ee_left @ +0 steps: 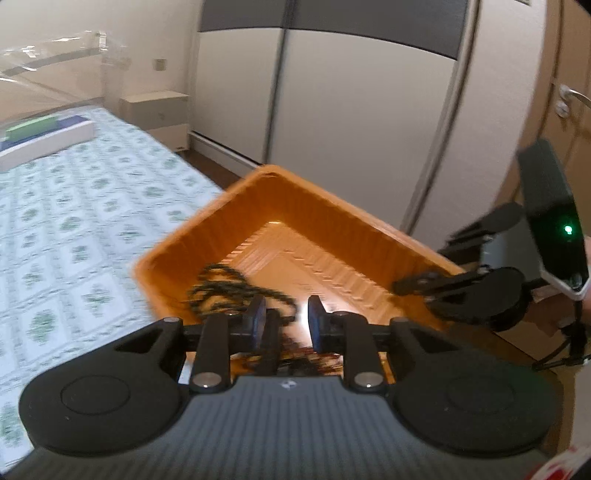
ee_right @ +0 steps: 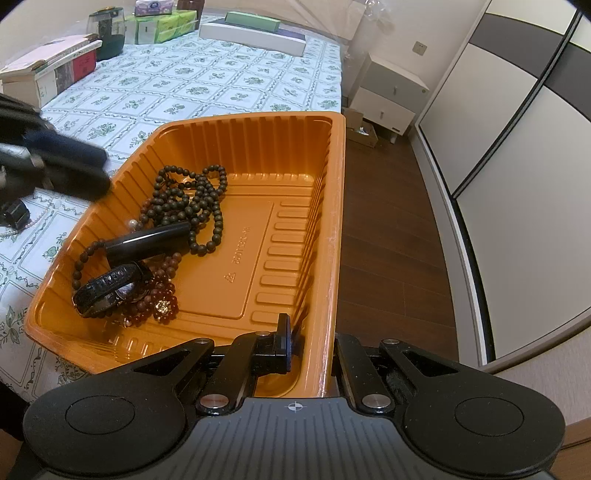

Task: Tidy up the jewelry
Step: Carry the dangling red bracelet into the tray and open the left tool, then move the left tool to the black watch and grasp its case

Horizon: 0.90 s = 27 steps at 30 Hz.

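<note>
An orange plastic tray [ee_right: 280,147] sits at the table's right edge. In it lie dark bead necklaces [ee_right: 195,199], a black tube [ee_right: 147,240], a black watch [ee_right: 107,288] and reddish-brown beads [ee_right: 159,295]. My right gripper [ee_right: 312,328] is shut on the tray's near right wall, one finger inside and one outside; the left wrist view shows it [ee_left: 399,286] at the rim. My left gripper [ee_left: 287,317] is open over the tray's left side, and nothing is pressed between its pads. The dark beads [ee_left: 229,288] lie just beyond its left finger. It appears blurred [ee_right: 99,170] above the left rim.
The table carries a floral cloth [ee_right: 221,85]. At its back stand a long white box [ee_right: 255,37], green tissue packs [ee_right: 166,26], a dark jar [ee_right: 107,33] and a cardboard box [ee_right: 48,70]. Right of the tray are dark wood floor [ee_right: 388,221] and a wardrobe [ee_right: 517,129].
</note>
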### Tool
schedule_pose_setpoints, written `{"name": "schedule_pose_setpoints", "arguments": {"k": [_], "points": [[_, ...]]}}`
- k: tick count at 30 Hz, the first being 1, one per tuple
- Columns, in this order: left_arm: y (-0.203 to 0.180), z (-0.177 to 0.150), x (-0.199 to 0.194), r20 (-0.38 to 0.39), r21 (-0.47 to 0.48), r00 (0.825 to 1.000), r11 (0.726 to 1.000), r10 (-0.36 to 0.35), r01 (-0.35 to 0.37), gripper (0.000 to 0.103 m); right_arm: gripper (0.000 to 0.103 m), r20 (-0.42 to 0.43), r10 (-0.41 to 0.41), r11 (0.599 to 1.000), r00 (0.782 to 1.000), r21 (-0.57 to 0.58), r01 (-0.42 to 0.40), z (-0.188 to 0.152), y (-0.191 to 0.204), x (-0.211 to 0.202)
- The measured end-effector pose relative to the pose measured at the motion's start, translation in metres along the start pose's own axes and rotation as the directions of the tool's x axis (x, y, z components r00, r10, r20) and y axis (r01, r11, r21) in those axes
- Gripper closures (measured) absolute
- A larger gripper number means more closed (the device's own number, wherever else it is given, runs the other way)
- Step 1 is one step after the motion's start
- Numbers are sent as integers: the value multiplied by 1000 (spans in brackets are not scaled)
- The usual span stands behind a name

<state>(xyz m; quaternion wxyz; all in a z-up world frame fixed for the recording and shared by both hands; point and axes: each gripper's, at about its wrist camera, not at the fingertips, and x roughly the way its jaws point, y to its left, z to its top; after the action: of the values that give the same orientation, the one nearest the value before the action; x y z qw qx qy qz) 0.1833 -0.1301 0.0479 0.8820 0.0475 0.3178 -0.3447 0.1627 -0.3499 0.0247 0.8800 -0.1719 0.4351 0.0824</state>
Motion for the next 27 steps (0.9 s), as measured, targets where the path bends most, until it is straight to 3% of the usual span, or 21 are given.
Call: {"name": "schedule_pose_setpoints", "arguments": {"k": [6,13,16,20,24,27], "points": [[58,-16,-37,11,-75,989,987,145,-144,78,98,0,-1,1000,1000,-1,1,0,0,0],[127,-45,-84,-11,-159,944,931,331,-328,67,98,-1,-1,1000,1000,-1,1,0,0,1],[145,-61,-100,-28,-189,928,910,371,-369,65,98,-1,-2,1000,1000,-1,2,0,0,0],[151,-82,-108,-49,-192,924,904,379,-381,62,98,-1,-3,1000,1000,-2,3,-1,0,0],[142,-103,-103,-68,-137,943,934,324,-331,55,98,-1,-4,1000,1000,-2,4,-1,0,0],[132,-115,-93,-91,-78,955,954,281,-288,40,98,-1,-5,1000,1000,-3,5,-1,0,0]]}}
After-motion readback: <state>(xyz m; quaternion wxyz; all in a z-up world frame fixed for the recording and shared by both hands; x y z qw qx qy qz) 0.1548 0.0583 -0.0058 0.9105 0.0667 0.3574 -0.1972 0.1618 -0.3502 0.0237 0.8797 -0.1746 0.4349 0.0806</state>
